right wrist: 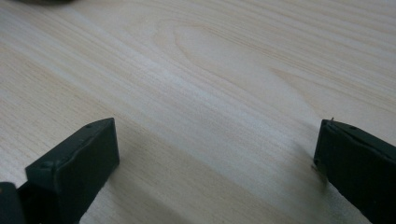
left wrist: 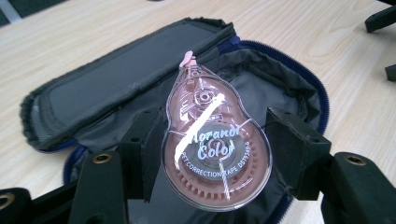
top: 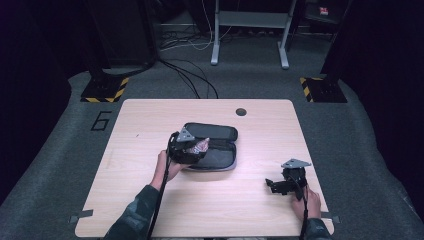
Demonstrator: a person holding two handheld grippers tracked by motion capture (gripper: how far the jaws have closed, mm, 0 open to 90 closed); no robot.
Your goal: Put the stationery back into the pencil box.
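Left gripper (left wrist: 215, 154): jaws clamped on the sides of a correction tape dispenser (left wrist: 215, 154), clear shell, pink inside, nib pointing away from the hand. It's held over the open pencil case (left wrist: 116, 79), which lies right ahead of and under the jaws; lid flap folded back on the far side, main pocket directly below the dispenser. High view agrees: left gripper (top: 186, 148) sits at the near-left edge of the case (top: 220, 132).

Right gripper (top: 282, 184): jaws wide apart, nothing between them, only bare table (right wrist: 224, 84) ahead, well off to the right of the case.

Status, my read: case open, dispenser picked up and positioned. Left: lower it into the pocket, release, then probably zip up. Can't tell if it touches the lining yet.
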